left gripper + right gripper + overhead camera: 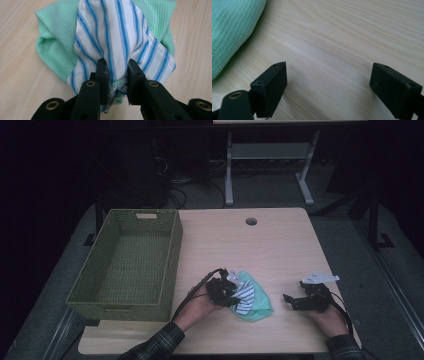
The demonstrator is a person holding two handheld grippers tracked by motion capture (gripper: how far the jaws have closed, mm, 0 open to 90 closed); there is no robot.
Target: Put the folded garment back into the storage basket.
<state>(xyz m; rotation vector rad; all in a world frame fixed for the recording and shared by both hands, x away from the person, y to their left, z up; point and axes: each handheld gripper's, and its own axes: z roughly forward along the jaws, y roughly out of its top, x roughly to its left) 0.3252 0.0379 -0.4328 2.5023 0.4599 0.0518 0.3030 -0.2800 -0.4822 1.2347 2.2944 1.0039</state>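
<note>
Left gripper (117, 68) pinches a fold of the striped cloth (117, 37) to lift it; right gripper (328, 82) waits alongside, jaws wide, empty.

A basket (125, 265) sits on the left part of the surface (280, 240), reaching from its far edge almost to its near edge. Right of the basket, toward the near edge, lies a bundle of two cloths: a striped cloth (245, 297) on top of a plain cloth (262, 300). The left hand-held gripper (231, 296) is at the bundle's left side, between basket and cloths. The right hand-held gripper (290, 300) rests right of the bundle, apart from it. A round hole (251, 221) lies near the surface's far edge.
</note>
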